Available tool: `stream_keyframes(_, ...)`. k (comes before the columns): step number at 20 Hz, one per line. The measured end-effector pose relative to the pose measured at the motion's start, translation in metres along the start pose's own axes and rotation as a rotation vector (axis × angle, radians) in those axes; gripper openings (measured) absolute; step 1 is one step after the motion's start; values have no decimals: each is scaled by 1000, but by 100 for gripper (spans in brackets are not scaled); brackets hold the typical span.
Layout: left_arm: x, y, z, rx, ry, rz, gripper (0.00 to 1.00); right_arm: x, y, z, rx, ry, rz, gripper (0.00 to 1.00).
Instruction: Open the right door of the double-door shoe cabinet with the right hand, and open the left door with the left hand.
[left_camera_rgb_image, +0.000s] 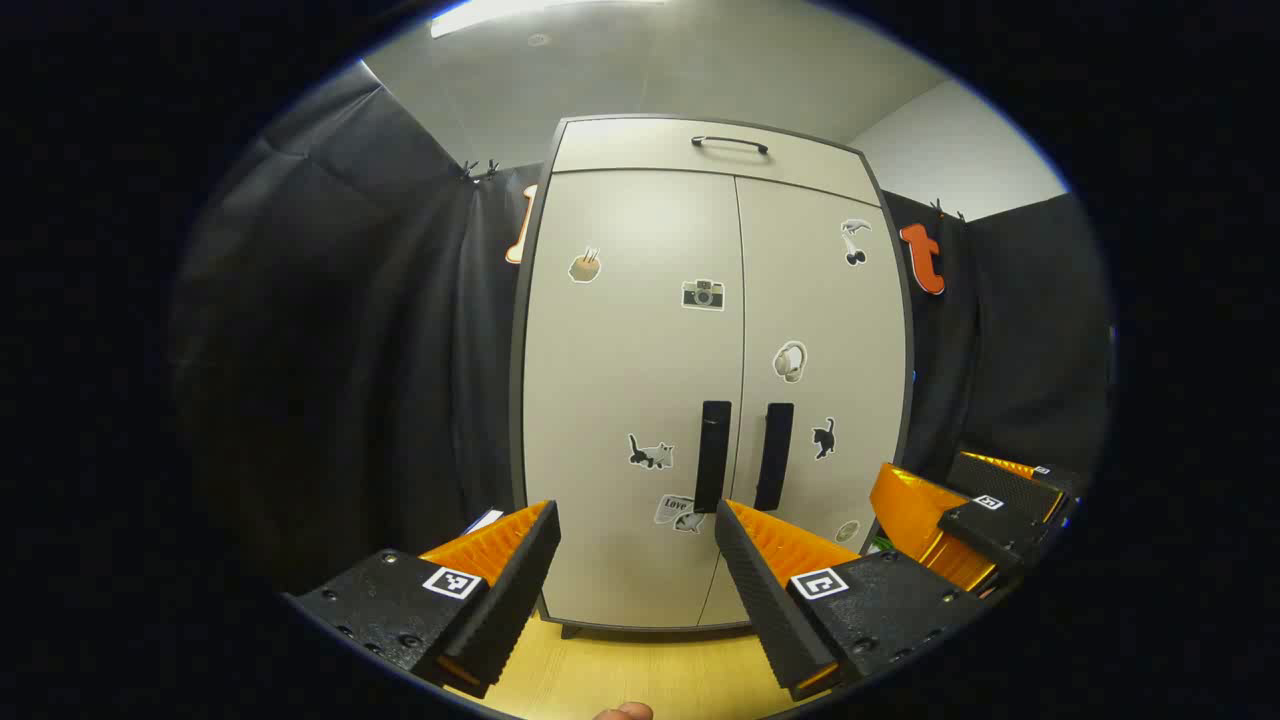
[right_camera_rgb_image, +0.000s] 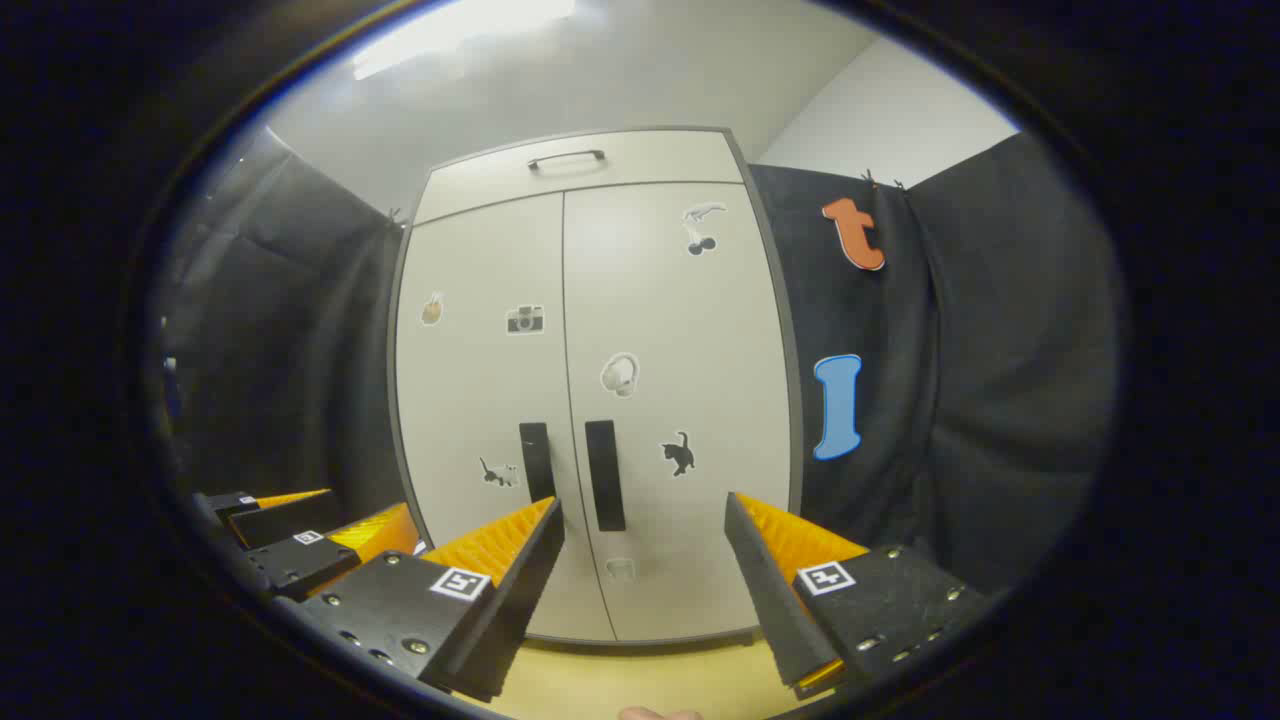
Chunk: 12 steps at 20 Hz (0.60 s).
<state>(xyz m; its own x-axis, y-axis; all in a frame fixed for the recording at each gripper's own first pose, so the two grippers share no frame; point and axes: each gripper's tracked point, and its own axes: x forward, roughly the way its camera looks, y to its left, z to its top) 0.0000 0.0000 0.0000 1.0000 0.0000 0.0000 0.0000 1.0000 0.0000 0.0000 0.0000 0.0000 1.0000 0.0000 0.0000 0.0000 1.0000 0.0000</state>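
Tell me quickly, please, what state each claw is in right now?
Left claw: open, holding nothing.
Right claw: open, holding nothing.

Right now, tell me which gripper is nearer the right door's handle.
Right, by a small margin. The right gripper points just beside the right door's handle; the left gripper aims at the left door's handle. Neither touches.

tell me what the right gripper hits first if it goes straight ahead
Probably the right door of the shoe cabinet, near its vertical handle. The open right gripper has free air before it; depth is unclear.
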Motion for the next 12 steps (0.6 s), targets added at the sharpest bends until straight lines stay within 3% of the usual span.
stream_keyframes(6,-5,2,-2,8,11,-6,100,-12,0,-4,-8,-2,-2,94)
stream_keyframes(12,-5,6,-5,4,15,7,97,-14,-1,-5,-13,-5,-16,94)
